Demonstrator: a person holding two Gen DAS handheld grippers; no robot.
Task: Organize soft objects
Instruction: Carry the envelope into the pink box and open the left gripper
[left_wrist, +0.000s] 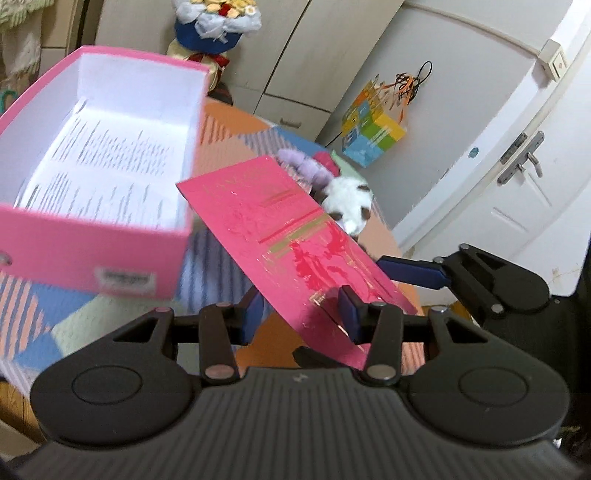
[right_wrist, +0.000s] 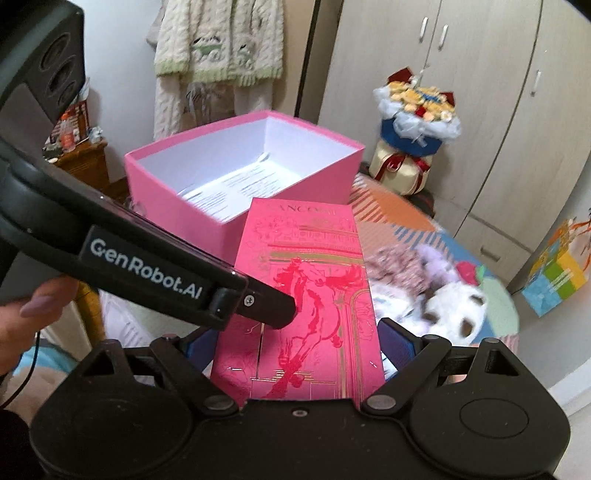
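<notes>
A flower bouquet (right_wrist: 417, 110) in a blue wrap stands on a cream base tied with red ribbon, in front of beige wardrobe doors (right_wrist: 461, 74). A knitted cream garment (right_wrist: 218, 44) with green trim hangs against the wall, and a colourful gift bag (left_wrist: 373, 129) sits on the floor near a white door (left_wrist: 535, 177) with a metal handle (left_wrist: 524, 155)

1. Left gripper (left_wrist: 301, 310): blue pads either side of the pink lid's near edge; contact unclear.
2. Pink lid (left_wrist: 291, 243): flat, tilted, gold and red print.
3. Right gripper (left_wrist: 410, 271): fingers at the lid's right edge.
4. Pink box (left_wrist: 85, 254): open, printed sheet inside.
5. White plush toy (left_wrist: 349, 201), purple plush toy (left_wrist: 308, 166): beyond the lid, on the patterned cloth (left_wrist: 229, 122).
</notes>
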